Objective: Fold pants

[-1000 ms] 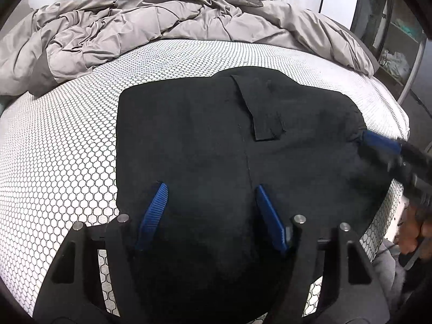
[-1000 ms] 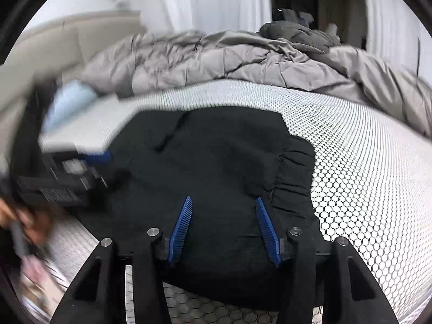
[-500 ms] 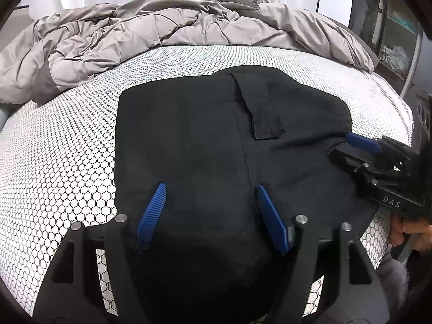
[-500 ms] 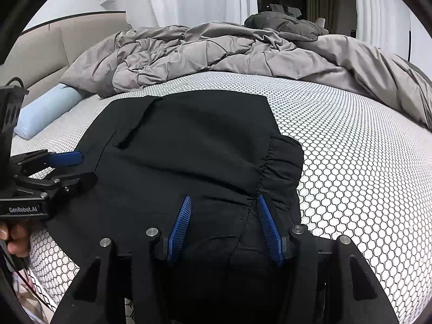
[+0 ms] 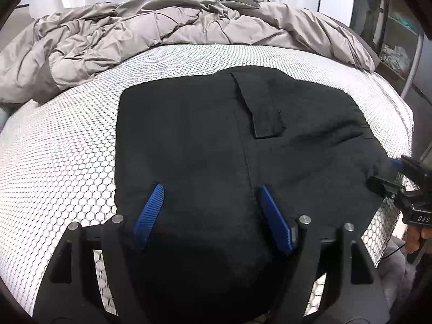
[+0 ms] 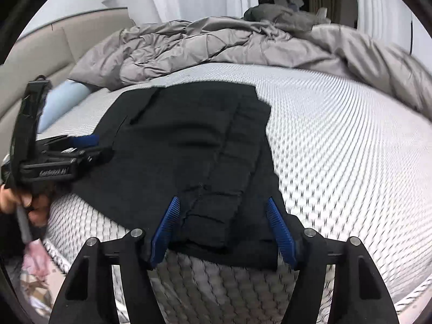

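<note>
The black pants lie folded on the white honeycomb-patterned bed sheet, a pocket flap on top. My left gripper rests over their near edge. Its jaws are opening, with cloth bulging between the blue pads, and nothing shows the pads pressing. In the right wrist view the left gripper sits at the left edge of the pants. My right gripper is over the gathered waistband. Its jaws are opening and the waistband lies flat between the pads, loose. It also shows at the pants' right edge.
A rumpled grey duvet is heaped along the far side of the bed. A light blue pillow lies by the beige headboard. Shelving stands beyond the bed's right edge. A hand grips the left tool.
The right gripper's jaws have widened and let go of the bunched waistband, which now lies flat, and the gripper has drawn back and down. The left gripper has kept its place.
</note>
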`<act>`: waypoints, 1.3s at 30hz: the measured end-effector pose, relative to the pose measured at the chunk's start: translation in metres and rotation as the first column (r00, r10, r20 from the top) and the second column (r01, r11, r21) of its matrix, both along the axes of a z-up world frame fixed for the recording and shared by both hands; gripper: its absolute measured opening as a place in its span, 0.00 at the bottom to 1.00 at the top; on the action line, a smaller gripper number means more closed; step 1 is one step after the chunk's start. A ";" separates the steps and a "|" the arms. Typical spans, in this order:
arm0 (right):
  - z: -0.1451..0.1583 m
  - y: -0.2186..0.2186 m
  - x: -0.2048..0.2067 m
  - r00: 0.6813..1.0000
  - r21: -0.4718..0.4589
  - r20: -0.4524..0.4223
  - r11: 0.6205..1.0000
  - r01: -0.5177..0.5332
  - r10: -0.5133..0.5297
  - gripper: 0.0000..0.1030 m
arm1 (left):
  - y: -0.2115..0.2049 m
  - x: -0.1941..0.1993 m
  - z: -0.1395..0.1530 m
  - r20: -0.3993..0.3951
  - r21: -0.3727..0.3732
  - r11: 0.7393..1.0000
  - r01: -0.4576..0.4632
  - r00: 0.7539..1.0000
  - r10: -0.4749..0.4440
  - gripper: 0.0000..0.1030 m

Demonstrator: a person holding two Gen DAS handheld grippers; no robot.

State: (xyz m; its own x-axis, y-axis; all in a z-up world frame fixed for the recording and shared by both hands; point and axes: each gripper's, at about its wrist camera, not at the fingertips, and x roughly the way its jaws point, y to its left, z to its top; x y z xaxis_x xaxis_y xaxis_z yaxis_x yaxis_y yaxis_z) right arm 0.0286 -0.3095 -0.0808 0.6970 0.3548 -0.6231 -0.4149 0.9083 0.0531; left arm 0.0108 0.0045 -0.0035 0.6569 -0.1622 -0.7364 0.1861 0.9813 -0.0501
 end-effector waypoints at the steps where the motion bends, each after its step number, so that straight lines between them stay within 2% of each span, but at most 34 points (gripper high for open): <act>1: 0.001 -0.002 0.000 1.000 0.022 -0.004 1.000 0.007 -0.006 0.65 | -0.001 -0.003 0.006 -0.012 -0.017 1.000 -0.006 1.000 0.006 0.69; 2: 0.002 -0.003 -0.001 1.000 0.037 -0.009 0.999 0.011 -0.011 0.65 | -0.002 -0.009 0.012 -0.015 -0.049 0.999 0.006 1.000 -0.007 0.69; 4: 0.009 -0.011 0.001 0.998 0.128 -0.050 0.991 0.029 -0.023 0.65 | -0.010 -0.025 0.027 0.020 -0.119 0.991 0.068 0.998 -0.067 0.69; 6: 0.012 -0.018 0.005 0.997 0.199 -0.078 0.980 0.029 -0.014 0.65 | -0.030 -0.038 0.034 0.059 -0.108 0.984 0.142 0.989 -0.136 0.70; 8: 0.012 -0.019 0.008 0.997 0.216 -0.083 0.976 0.019 -0.002 0.57 | -0.051 -0.040 0.029 0.059 -0.059 0.976 0.209 0.977 -0.206 0.71; 10: 0.009 -0.011 0.011 0.996 0.204 -0.083 0.979 -0.007 0.024 0.31 | -0.069 -0.033 0.012 0.011 0.002 0.976 0.219 0.976 -0.219 0.71; 12: 0.014 -0.009 0.003 0.999 0.207 -0.044 0.978 -0.013 0.023 0.29 | -0.074 -0.030 0.002 0.006 0.023 0.978 0.208 0.978 -0.208 0.72; 13: 0.018 -0.012 -0.001 0.999 0.219 -0.032 0.975 -0.020 0.028 0.23 | -0.074 -0.030 0.002 0.020 0.021 0.976 0.215 0.976 -0.216 0.73; 15: 0.023 -0.020 -0.003 0.999 0.234 -0.025 0.972 -0.014 0.020 0.22 | -0.072 -0.030 0.002 0.016 0.005 0.975 0.220 0.975 -0.220 0.73; 17: 0.018 -0.027 0.004 0.998 0.175 -0.036 0.983 0.053 -0.048 0.25 | -0.071 -0.029 0.002 0.009 -0.003 0.973 0.229 0.973 -0.229 0.73; 18: 0.014 -0.034 0.007 0.997 0.192 -0.059 0.979 0.067 -0.057 0.27 | -0.071 -0.030 0.002 0.008 0.001 0.973 0.229 0.973 -0.229 0.73; 21: 0.018 -0.057 0.003 0.992 0.270 -0.073 0.955 0.122 -0.107 0.27 | -0.063 -0.036 0.008 0.012 -0.004 0.980 0.200 0.980 -0.200 0.73; 24: 0.018 -0.079 -0.002 0.993 0.405 -0.109 0.909 0.094 -0.054 0.27 | -0.034 -0.046 0.023 0.065 -0.008 0.997 0.076 0.995 -0.075 0.73; 25: 0.016 -0.082 -0.001 0.991 0.423 -0.126 0.901 0.090 -0.040 0.27 | -0.019 -0.050 0.027 0.075 -0.025 0.999 0.032 0.997 -0.030 0.73; 28: 0.001 -0.083 0.007 0.983 0.466 -0.182 0.882 0.070 0.019 0.28 | 0.025 -0.054 0.028 0.054 -0.086 0.993 -0.085 0.995 0.090 0.73; 31: -0.015 -0.078 0.016 0.968 0.565 -0.223 0.824 0.030 0.118 0.28 | 0.064 -0.057 0.019 0.007 -0.126 0.975 -0.185 0.982 0.188 0.72; 32: -0.016 -0.075 0.018 0.968 0.561 -0.221 0.828 0.024 0.122 0.27 | 0.077 -0.059 0.014 -0.017 -0.150 0.967 -0.207 0.978 0.207 0.72; 33: -0.014 -0.071 0.017 0.973 0.525 -0.210 0.850 0.033 0.092 0.17 | 0.086 -0.060 0.009 -0.037 -0.172 0.962 -0.212 0.977 0.209 0.71; 34: -0.012 -0.066 0.015 0.977 0.486 -0.199 0.873 0.034 0.072 0.11 | 0.095 -0.063 0.005 -0.055 -0.209 0.955 -0.210 0.978 0.203 0.71; 35: -0.009 -0.062 0.015 0.980 0.481 -0.186 0.876 0.033 0.066 0.08 | 0.102 -0.066 0.003 -0.061 -0.239 0.949 -0.205 0.979 0.196 0.70; 37: -0.003 -0.064 0.004 0.987 0.482 -0.155 0.875 0.039 0.042 0.05 | 0.108 -0.069 0.002 -0.067 -0.261 0.946 -0.190 0.982 0.179 0.69; 39: -0.005 -0.066 0.002 0.986 0.428 -0.164 0.901 0.075 -0.004 0.05 | 0.110 -0.066 0.000 -0.083 -0.293 0.941 -0.172 0.985 0.154 0.68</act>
